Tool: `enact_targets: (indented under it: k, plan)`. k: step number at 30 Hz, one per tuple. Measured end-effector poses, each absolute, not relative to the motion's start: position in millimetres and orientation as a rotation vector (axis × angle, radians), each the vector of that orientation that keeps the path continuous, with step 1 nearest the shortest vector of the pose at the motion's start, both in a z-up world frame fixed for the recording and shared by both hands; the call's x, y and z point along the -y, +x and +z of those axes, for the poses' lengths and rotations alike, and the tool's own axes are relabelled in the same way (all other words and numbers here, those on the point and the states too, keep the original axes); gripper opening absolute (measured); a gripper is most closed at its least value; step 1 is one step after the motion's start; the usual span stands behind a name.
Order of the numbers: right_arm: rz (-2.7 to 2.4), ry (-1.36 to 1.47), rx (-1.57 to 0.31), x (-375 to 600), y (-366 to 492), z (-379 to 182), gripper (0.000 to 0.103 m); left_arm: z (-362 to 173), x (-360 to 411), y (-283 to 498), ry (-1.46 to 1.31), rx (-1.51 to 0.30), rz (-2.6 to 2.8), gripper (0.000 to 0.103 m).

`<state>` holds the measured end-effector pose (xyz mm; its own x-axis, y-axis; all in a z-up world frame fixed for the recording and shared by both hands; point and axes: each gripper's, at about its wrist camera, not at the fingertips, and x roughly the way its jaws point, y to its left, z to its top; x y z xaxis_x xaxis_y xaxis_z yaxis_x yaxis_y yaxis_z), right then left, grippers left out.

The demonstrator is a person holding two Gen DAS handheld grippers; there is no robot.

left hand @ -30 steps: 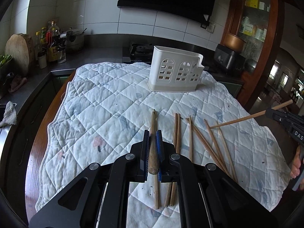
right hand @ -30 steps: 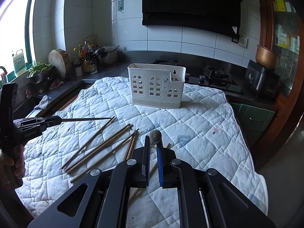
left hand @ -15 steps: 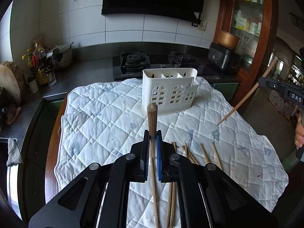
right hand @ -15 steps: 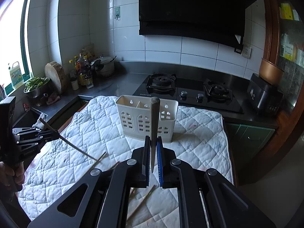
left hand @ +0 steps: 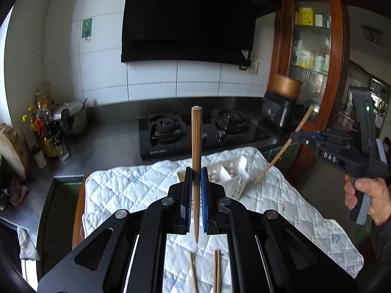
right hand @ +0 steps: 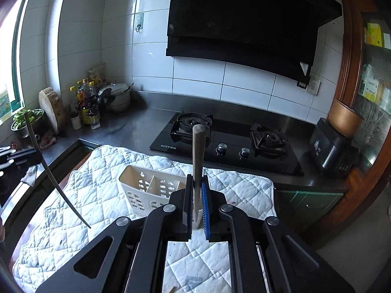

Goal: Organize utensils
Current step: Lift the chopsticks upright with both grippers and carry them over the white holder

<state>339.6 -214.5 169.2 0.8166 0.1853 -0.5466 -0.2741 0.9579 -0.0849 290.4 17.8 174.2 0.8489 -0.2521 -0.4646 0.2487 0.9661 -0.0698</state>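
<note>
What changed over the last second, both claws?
Both claws went up and toward the white holder, each lifting its chopstick off the quilted cloth. The left claw now holds its chopstick upright, the right claw likewise. Both grips were already shut a second ago, with nothing let go. Unchanged: the holder on the cloth, and loose chopsticks lying on it.

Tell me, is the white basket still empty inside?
Empty, as far as shows. The right wrist view looks into the white basket and its visible compartments are bare; the part behind the right gripper is hidden.
</note>
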Motion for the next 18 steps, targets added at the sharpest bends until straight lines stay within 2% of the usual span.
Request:
enact_targets:
  k: [7,18]
  plan:
    - [0.233,-0.146,-0.568,213.1,376.8,167.9,0.007,206.2,-6.3,340.7,-0.038,-0.386,-0.223,0.006]
    - [0.245,-0.133,-0.618,211.1,402.9,129.5,0.007,164.6,0.5,401.1,-0.09,-0.478,-0.211,0.006]
